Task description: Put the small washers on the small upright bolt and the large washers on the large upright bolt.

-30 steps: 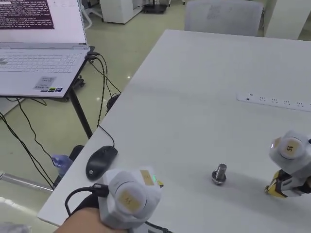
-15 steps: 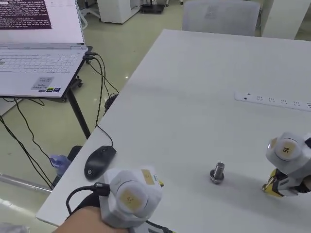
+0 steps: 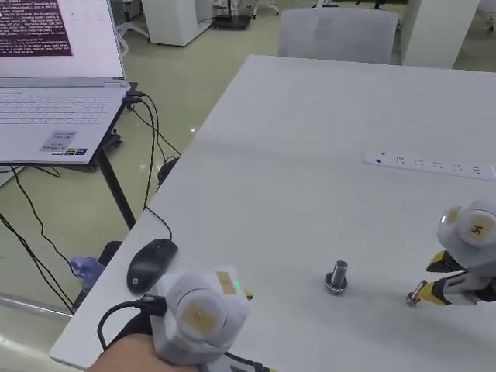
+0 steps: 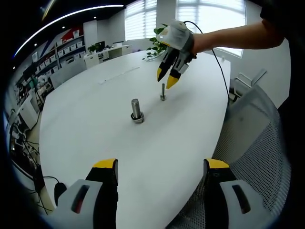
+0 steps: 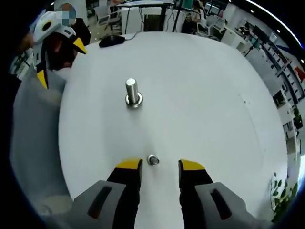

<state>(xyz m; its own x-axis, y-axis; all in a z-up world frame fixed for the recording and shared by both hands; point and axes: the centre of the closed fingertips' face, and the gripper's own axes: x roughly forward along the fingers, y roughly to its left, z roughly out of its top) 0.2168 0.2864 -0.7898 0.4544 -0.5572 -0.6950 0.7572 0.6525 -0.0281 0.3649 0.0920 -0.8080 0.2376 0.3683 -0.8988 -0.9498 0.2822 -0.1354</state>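
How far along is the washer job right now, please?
Looks done: washers ring the base of the large bolt. In hand: nothing; the right gripper is open astride the small bolt, the left gripper open and empty. Left: probably little, since no loose washers lie on the table; whether the small bolt has its washers is too small to tell.

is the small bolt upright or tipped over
Upright: the small bolt stands on the table, shank pointing up, just below the right gripper.

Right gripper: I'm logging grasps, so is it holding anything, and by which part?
Nothing is held: the right gripper is open, jaws apart just by the small upright bolt.
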